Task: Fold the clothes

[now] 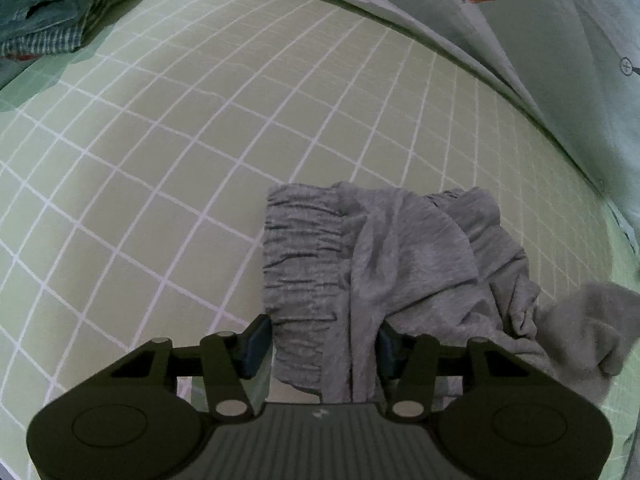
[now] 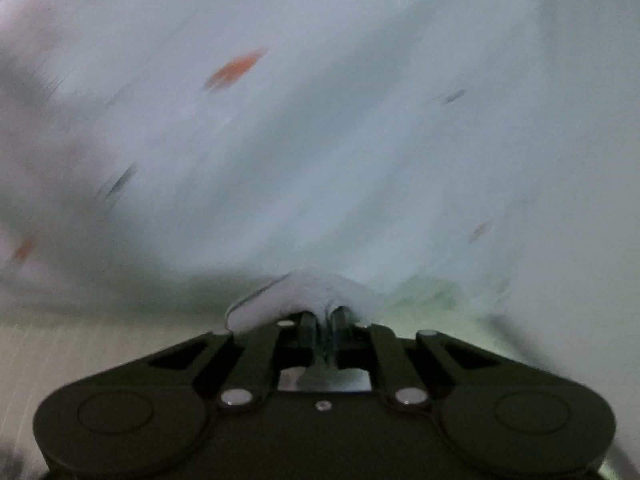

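The grey garment [image 1: 400,264], which by its gathered elastic band looks like shorts or trousers, lies crumpled on the green checked bedsheet [image 1: 200,140], and everything turns on how it sits against the left hand-held gripper [image 1: 320,346]. The gathered waistband runs straight away from that gripper, so its long axis lines up with the fingers rather than across them. Its near end reaches in between the two wide-spread jaws, with cloth close to both pads but no grip yet closed on it. The rest of the garment spills off to the right of the waistband in loose folds, a flap trailing farthest out. A stack of striped and teal folded clothes [image 1: 48,12] sits well apart, far beyond the waistband and to its left. The right hand-held gripper [image 2: 324,320] is occupied elsewhere: its jaws are pinched tight on a fold of the white carrot-print fabric [image 2: 320,120], which fills its blurred view and also hangs to the right of the garment. So the left gripper is judged the nearer and the freer one to take the waistband.
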{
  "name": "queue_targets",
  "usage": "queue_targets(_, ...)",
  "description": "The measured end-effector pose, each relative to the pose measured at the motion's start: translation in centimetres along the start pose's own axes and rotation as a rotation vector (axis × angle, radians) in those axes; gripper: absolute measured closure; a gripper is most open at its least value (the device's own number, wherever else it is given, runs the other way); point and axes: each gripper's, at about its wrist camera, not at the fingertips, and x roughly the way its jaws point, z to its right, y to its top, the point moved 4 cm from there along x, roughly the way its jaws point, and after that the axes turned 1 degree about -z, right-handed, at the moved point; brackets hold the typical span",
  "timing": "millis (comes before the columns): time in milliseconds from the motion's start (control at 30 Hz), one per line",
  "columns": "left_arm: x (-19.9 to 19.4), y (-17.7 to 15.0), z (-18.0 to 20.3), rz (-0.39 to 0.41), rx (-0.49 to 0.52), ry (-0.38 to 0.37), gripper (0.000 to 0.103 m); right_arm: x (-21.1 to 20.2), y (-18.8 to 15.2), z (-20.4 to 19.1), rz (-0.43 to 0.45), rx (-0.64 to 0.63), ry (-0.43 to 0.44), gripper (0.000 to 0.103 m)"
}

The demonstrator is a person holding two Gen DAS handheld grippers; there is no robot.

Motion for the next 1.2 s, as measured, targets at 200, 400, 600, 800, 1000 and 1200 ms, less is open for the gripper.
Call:
queue_targets(200, -0.1, -0.2, 0.0, -0.004, -0.008, 0.009, 0.047, 2.5, -1.9, 4.3, -0.131, 0.044, -0.155, 0.043)
queue_targets(400, -0.2, -0.4, 0.0, -0.001, -0.020, 0.010, 0.047, 2.3, -11.2, 2.9, -0.410, 0.150, 0.009, 0.021)
queue_targets(600, -0.1, -0.2, 0.5, -0.005, -0.006, 0.016, 0.050, 0.5, -17.4, 0.8, -0.596, 0.244, 0.148, 0.019)
queue_targets(800, 0.0, 0.4, 0.5, -0.012, 0.002, 0.026, 0.050, 0.8, -18.1, 0.1, -0.642, 0.435, 0.201, 0.012)
queue_targets(1000, -0.9, 1.4, -0.2, 0.034, -0.040, 0.029, 0.029, 1.8, -18.7, 0.3, -0.653, 0.527, 0.211, 0.001)
queue_targets(1200, 0.0, 3.0, -0.8, 0.043, -0.140, -0.033, 0.036, 2.9, -18.7, -1.0, -0.694, 0.616, 0.275, 0.012)
